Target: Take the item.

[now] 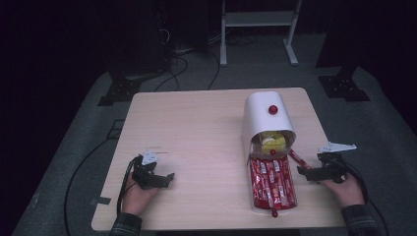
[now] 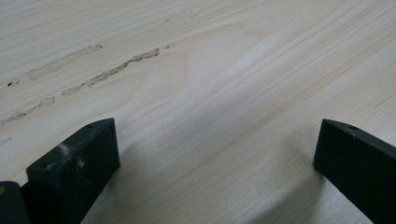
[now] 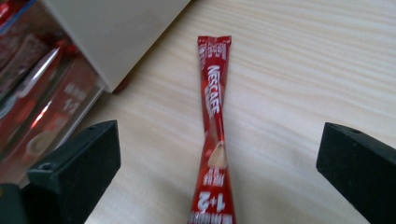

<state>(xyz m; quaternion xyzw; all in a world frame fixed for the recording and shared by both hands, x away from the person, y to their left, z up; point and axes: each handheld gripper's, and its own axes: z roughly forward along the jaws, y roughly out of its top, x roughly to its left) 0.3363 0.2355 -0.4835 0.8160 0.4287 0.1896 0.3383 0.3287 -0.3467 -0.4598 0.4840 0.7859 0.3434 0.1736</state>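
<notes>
From above, the light wooden table carried a white box with a red knob on its rounded cover, which was pushed back so the front tray lay open, packed with red sachets, and something yellow sat under the cover's edge. A single red stick sachet lay on the table just beside the tray's right side. The left gripper rested on the table at the near left, well apart from the box, held in a hand; the right gripper sat at the near right, pointing at the loose sachet. In the left gripper view its jaws stood wide apart over bare, scuffed wood, grasping nothing. In the right gripper view the jaws were also spread wide, with the Nescafe stick sachet lying lengthwise between them, touching neither, and the box's white wall and clear tray side at the left.
</notes>
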